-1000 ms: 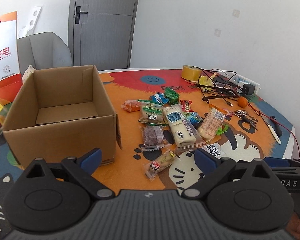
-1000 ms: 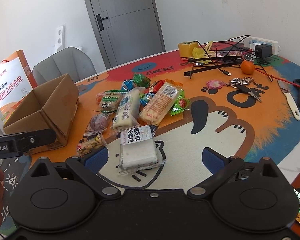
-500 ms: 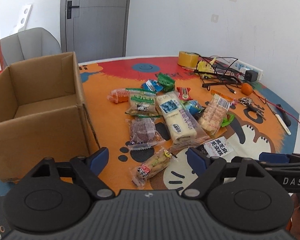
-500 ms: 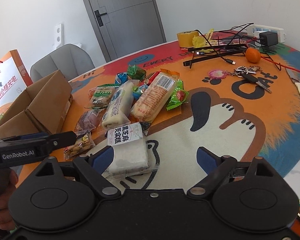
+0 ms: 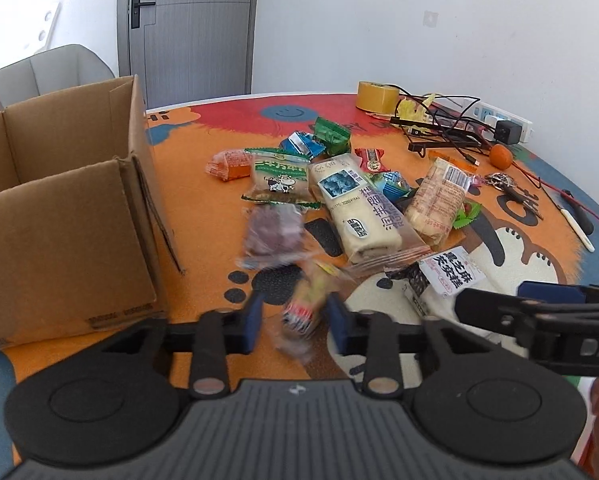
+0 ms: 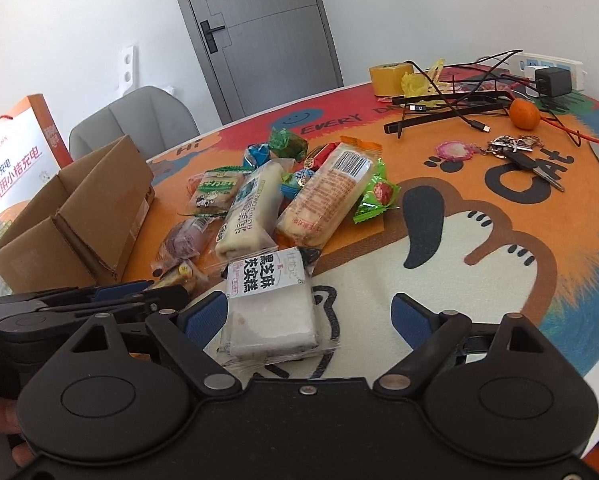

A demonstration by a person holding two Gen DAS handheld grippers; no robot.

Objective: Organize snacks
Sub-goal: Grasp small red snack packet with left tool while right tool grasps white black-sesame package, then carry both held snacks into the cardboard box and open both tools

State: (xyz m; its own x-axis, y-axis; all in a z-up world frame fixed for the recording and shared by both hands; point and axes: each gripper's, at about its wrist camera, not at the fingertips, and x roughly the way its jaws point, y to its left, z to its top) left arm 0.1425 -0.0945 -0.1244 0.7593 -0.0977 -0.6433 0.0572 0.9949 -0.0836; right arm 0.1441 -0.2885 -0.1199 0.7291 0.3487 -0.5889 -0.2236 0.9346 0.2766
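Observation:
My left gripper (image 5: 295, 320) is closing its jaws on a small clear peanut snack packet (image 5: 304, 312), which is blurred between the blue pads. To its left stands the open cardboard box (image 5: 79, 208). Beyond lie the snacks: a purple packet (image 5: 273, 234), a long white roll (image 5: 359, 216), a green milk-candy pack (image 5: 277, 178) and a biscuit pack (image 5: 439, 196). My right gripper (image 6: 309, 316) stands open around a white black-sesame cake packet (image 6: 267, 308), which lies close to its left pad without being pressed.
On the round cartoon table mat (image 6: 499, 240), far right, lie a tape roll (image 6: 389, 76), tangled cables (image 6: 451, 100), a power strip (image 6: 551, 68), an orange (image 6: 523, 114) and keys (image 6: 515, 152). Behind the box are a grey chair (image 6: 131, 120) and an orange paper bag (image 6: 17, 152).
My left gripper sank toward the peanut packet and its jaws went from wide to nearly together around it. My right gripper came down closer over the sesame cake packet.

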